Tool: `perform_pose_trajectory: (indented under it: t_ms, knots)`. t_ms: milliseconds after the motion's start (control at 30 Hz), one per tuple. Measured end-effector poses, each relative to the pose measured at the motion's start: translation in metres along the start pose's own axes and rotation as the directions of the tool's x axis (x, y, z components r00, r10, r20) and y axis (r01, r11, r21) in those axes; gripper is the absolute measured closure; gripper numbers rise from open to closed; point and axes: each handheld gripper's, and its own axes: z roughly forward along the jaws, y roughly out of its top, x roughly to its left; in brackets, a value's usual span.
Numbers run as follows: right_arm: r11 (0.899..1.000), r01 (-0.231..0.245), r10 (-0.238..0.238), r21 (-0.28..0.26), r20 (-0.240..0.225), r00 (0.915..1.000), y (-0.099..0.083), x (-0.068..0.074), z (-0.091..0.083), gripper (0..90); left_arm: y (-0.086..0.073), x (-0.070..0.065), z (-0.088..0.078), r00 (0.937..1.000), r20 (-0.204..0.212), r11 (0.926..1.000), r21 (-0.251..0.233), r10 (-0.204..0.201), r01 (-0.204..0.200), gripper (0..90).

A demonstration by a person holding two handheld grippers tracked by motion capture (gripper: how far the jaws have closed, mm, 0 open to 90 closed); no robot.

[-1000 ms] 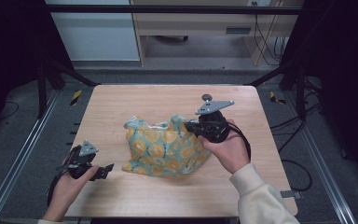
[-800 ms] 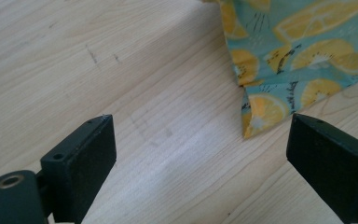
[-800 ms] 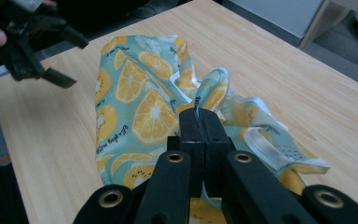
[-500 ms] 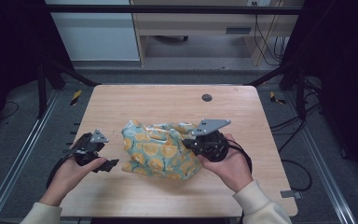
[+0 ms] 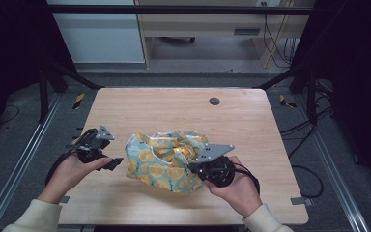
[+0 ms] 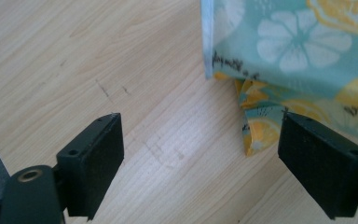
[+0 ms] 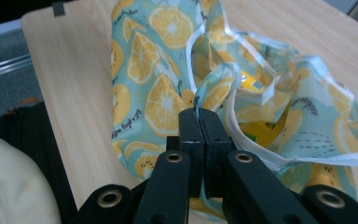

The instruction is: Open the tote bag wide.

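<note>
R gripper (image 7: 199, 122) jaws clamped on citrus-print bag (image 5: 166, 159) rim; L gripper (image 6: 200, 154) jaws wide, empty, beside bag. Risk: thin fabric slips out if tugged.

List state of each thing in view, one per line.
Citrus-print bag: crumpled on the table, mouth open, something yellow inside.
Right gripper: jaws closed on a fold of the bag's rim.
Left gripper: jaws wide open over bare wood, holding nothing, beside the bag's corner.
Table: wooden, a dark round plug near its far edge.
</note>
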Motion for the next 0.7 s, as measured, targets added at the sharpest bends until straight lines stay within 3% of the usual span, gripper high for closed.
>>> perform_pose_trajectory:
  t_ms: [233, 400, 700]
  knots:
    - [1.000, -0.004, 0.004, 0.018, -0.006, 1.0000, -0.011, 0.003, 0.005, 88.8, 0.016, 0.000, 0.000, 0.9997, 0.022, 0.9999, -0.008, 0.014, -0.013, 19.6]
    - [0.999, -0.003, 0.004, 0.037, -0.006, 1.0000, -0.018, 0.006, 0.011, 87.7, 0.041, -0.002, 0.002, 0.9988, 0.033, 0.9993, 0.003, 0.037, -0.037, 21.2]
    - [0.999, 0.006, -0.006, 0.048, -0.019, 0.9998, -0.025, 0.010, 0.016, 87.2, 0.070, -0.007, 0.019, 0.9979, 0.051, 0.9992, 0.010, 0.039, -0.040, 21.2]
